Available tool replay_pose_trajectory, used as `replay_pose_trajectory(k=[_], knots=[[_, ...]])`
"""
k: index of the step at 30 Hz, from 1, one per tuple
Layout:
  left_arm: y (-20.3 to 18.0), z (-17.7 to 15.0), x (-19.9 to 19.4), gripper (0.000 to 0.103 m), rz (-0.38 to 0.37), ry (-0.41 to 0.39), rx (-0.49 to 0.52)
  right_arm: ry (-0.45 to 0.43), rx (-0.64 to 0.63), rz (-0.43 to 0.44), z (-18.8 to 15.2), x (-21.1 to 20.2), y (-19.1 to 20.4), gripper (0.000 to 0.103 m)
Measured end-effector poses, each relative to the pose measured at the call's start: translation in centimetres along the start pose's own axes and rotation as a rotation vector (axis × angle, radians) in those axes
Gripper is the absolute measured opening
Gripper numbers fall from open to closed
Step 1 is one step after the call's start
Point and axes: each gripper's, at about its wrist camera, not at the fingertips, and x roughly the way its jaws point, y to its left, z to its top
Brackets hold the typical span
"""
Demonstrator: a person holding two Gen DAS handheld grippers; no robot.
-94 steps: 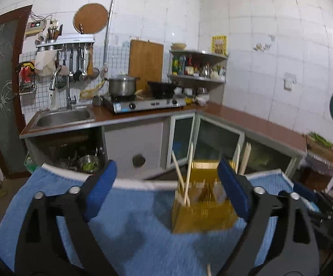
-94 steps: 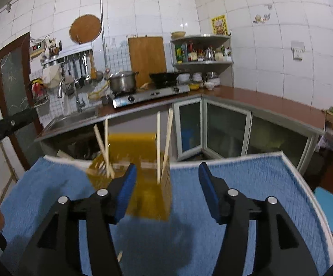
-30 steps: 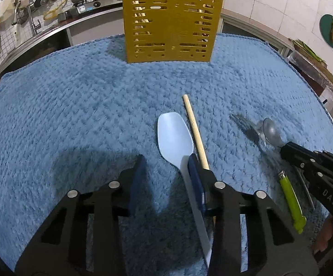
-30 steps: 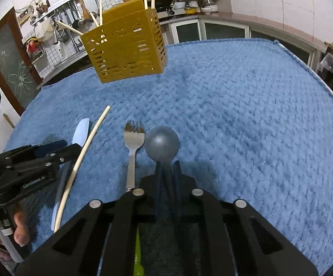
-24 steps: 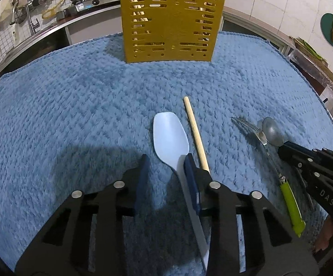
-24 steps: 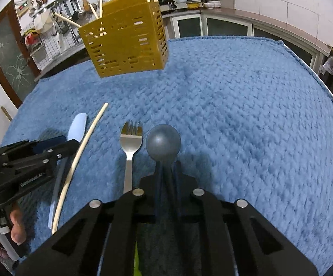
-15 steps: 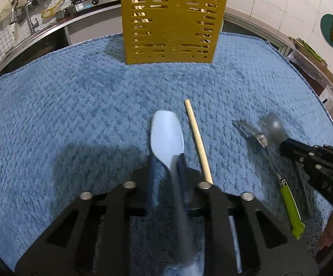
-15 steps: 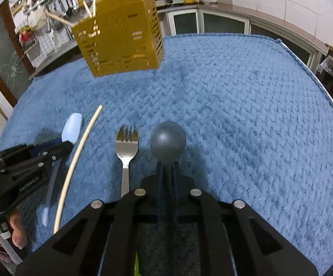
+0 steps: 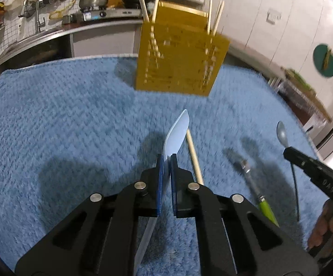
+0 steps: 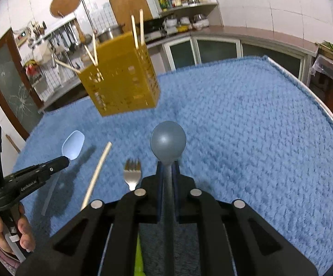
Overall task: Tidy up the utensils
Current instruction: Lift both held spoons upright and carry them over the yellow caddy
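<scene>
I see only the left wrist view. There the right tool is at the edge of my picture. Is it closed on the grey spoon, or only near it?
Observer: The right tool is shut on the grey spoon by its handle; the bowl sticks out ahead.
Operator: Is the fork free of that tool?
Observer: Yes. It lies on the towel just left of the tool, tines toward the holder, not between the fingers.
Operator: I count four chopsticks in the holder.
Observer: Five; one leans far out sideways.
</scene>
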Motion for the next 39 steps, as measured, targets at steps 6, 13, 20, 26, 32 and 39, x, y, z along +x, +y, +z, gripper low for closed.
replay_pose_trajectory(k=[6, 13, 20, 26, 32, 39], knots=[[0.7, 1.5, -3.4, 0.005, -0.085, -0.124, -0.057, -0.098, -0.009, 0.042, 1.2, -2.4, 1.2, 0.008], [1.2, 3.0, -5.8, 0.005, -0.137, -0.198, -0.072, -0.184, -0.012, 0.08, 2.9, -4.0, 2.4, 0.008], [1.9, 3.8, -6.2, 0.005, -0.132, -0.222, -0.068, -0.218, -0.039, 0.095, 3.6, -4.3, 3.9, 0.008], [2.9, 3.7, -2.8, 0.005, 0.005, -0.1, -0.018, -0.084, -0.065, -0.016, 3.3, -1.3, 3.6, 0.008], [4.9, 2.8, 1.2, 0.005, 0.091, 0.008, -0.024, 0.021, -0.049, -0.082, 1.9, 2.1, 1.5, 0.008], [6.1, 2.0, 4.3, 0.005, 0.182, 0.107, 0.0, 0.136, -0.073, -0.176, 1.6, 5.2, 0.4, 0.008]])
